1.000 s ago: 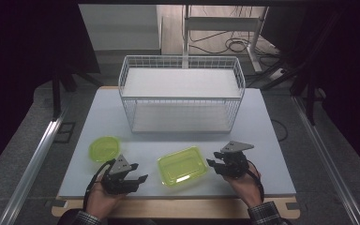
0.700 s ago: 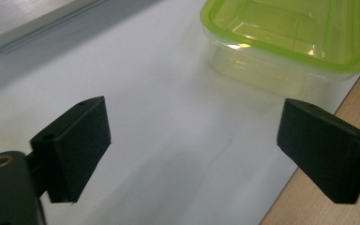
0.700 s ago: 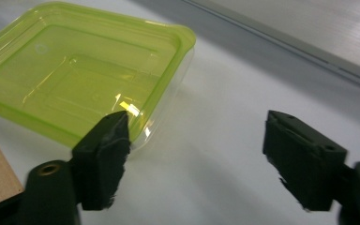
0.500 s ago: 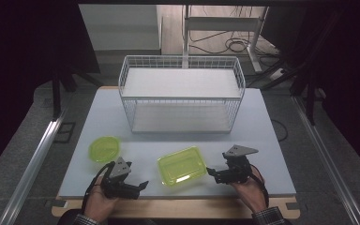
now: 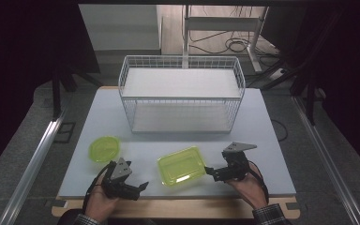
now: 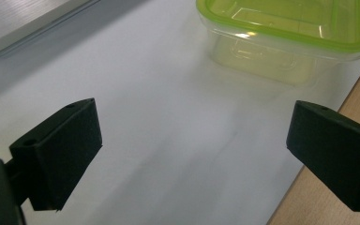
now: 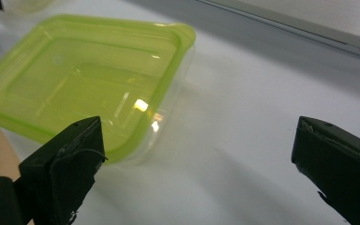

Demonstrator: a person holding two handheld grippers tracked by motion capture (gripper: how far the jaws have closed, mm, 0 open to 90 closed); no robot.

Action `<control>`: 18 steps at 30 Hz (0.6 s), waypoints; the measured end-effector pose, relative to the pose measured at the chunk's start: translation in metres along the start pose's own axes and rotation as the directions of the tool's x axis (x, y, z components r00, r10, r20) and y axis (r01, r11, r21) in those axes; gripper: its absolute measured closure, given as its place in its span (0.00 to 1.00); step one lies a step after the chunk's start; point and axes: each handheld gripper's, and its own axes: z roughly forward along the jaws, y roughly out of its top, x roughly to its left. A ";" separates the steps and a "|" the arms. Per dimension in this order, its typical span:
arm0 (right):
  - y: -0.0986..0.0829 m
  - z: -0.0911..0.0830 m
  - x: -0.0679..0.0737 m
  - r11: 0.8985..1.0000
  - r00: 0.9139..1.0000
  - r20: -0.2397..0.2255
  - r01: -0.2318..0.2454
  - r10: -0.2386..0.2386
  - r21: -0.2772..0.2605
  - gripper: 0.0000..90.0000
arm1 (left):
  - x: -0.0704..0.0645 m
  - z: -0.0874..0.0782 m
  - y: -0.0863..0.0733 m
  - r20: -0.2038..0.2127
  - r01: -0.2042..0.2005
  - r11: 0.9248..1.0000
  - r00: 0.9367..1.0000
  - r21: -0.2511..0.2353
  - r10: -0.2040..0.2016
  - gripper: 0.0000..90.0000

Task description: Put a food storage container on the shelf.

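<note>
fingers: my left gripper (image 5: 143,186) and right gripper (image 5: 209,170) both wide open, empty | green container (image 5: 182,165) on worktop (image 5: 262,140) between them, near front edge | risk: lopsided push skids it off

Rectangular container (image 5: 181,165): clear plastic, lime-green lid snapped on, rounded corners, small tab at one corner. Sits flat, upright on white tabletop, near front edge, turned slightly askew. Light glints off lid. Nothing touching it.
</note>
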 end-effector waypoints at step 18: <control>0.027 0.036 -0.022 0.975 0.957 -0.209 -0.174 0.200 0.137 0.55 | -0.003 0.004 0.000 -0.012 -0.039 0.999 0.999 0.031 0.039 0.04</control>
